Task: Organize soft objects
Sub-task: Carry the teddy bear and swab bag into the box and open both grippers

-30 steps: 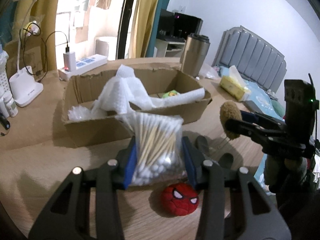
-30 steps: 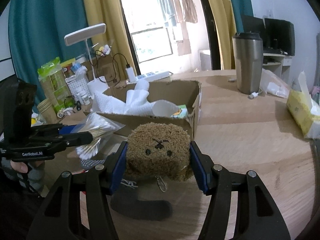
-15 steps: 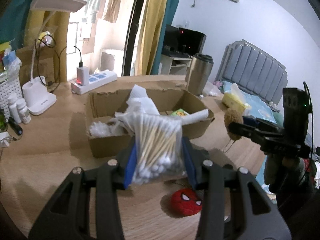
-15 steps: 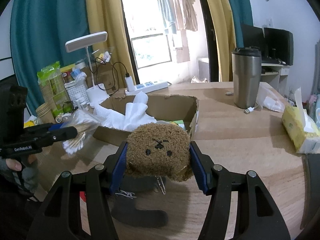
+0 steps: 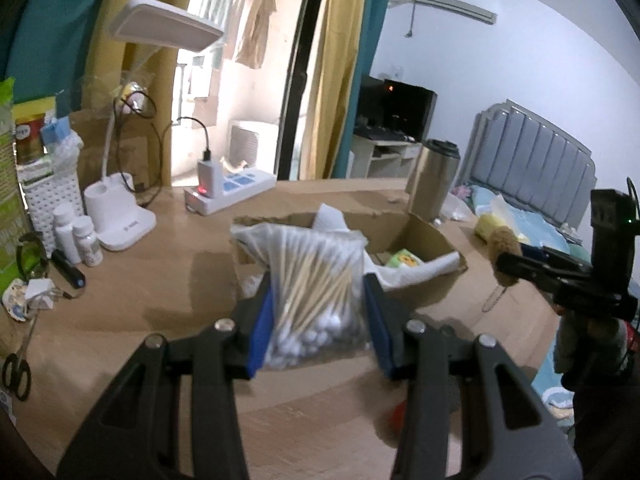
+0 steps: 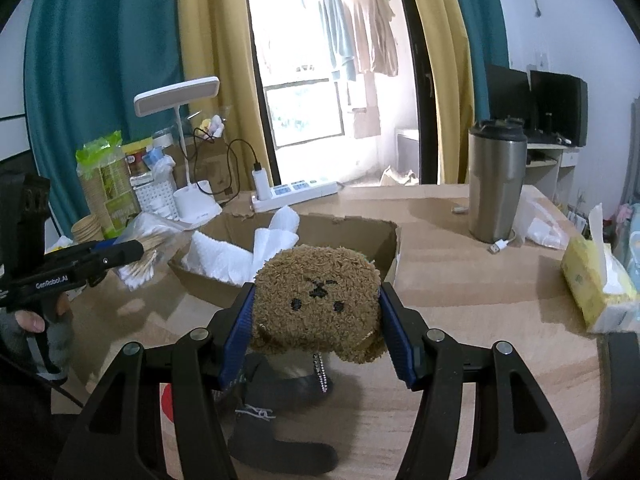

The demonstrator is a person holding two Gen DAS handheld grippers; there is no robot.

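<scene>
My left gripper is shut on a clear bag of cotton swabs and holds it above the wooden table, in front of the open cardboard box. My right gripper is shut on a brown plush toy with a bead chain hanging below it, also in front of the box. White soft paper and a small green packet lie in the box. A dark grey sock and a red ball lie on the table under the right gripper.
A steel tumbler, a yellow tissue pack, a white power strip and a white desk lamp stand around the box. Small bottles and scissors lie at the left.
Both grippers have risen with their loads. The bag of swabs and the plush now sit higher above the table, and the red ball has slid almost out of the left wrist view.
</scene>
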